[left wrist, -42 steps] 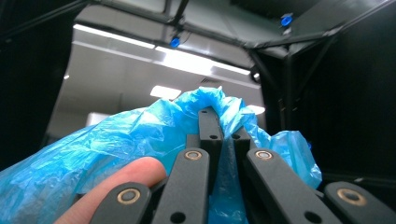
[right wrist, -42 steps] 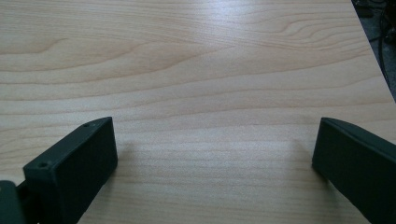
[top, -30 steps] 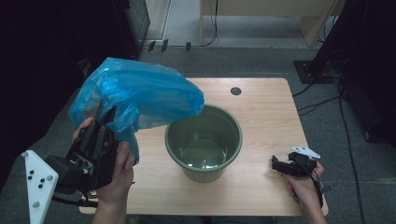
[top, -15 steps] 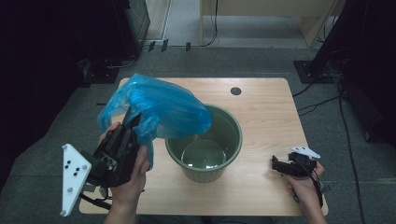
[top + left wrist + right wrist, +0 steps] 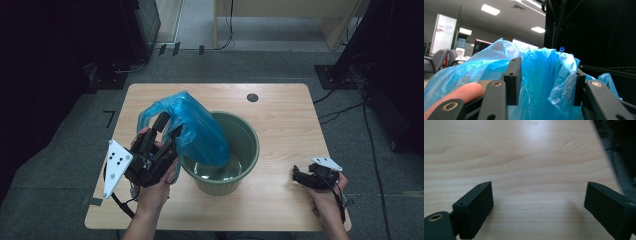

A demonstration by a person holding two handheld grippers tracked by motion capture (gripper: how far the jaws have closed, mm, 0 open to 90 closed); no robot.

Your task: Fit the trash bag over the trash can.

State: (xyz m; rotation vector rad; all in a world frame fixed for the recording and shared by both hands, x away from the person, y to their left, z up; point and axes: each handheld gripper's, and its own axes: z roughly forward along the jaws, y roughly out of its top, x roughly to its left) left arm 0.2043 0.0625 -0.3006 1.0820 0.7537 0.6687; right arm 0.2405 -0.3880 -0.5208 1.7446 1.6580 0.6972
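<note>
Hands come in from the near edge of the wooden table (image 5: 280, 107), and we hold a gripper in each. Our right gripper (image 5: 296, 176) rests low at the near right corner, well apart from everything else, its jaws spread wide and just now easing inward a little; the right gripper view looks down between them at bare pale wood grain with nothing there. Our left gripper (image 5: 167, 127) is raised at the near left, and its jaws have just been opening, with the blue plastic bag (image 5: 192, 127) bunched between them; the left gripper view shows the crinkled, translucent film (image 5: 541, 75) filling the gap, though we cannot tell whether the pads press it. A fingertip (image 5: 456, 93) lies along that gripper's body there. From the high view, the bag drapes over the near left rim of the green bucket (image 5: 247, 150) and hangs down inside it. Beyond, a dark round hole (image 5: 252, 97) sits near the table's far edge.
</note>
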